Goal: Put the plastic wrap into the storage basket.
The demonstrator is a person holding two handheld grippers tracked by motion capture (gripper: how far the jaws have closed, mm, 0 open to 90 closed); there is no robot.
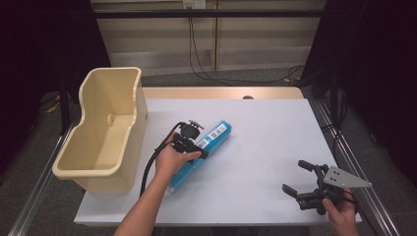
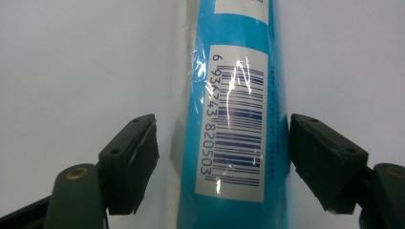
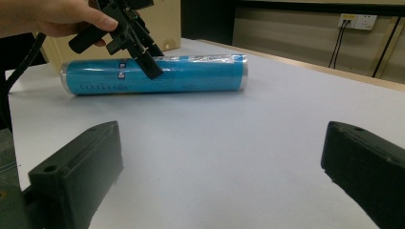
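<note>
Because the blue plastic-wrapped tube [image 1: 204,150] lies flat and slantwise on the white table [image 1: 265,147], just beside the cream plastic bin [image 1: 105,130], the left gripper [image 1: 189,142] comes down across its middle in the high view, probably to lift it into that bin; the right gripper [image 1: 300,179] waits well apart, jaws spread. In the left gripper view, the jaws straddle the tube [image 2: 234,114]: one touches its edge, the other stands just clear, so nothing is pinched yet. Its glossy film bears a white barcode label [image 2: 234,124]. In the right gripper view, the tube [image 3: 157,74] looks long and cylindrical, the left gripper [image 3: 138,47] atop it.
</note>
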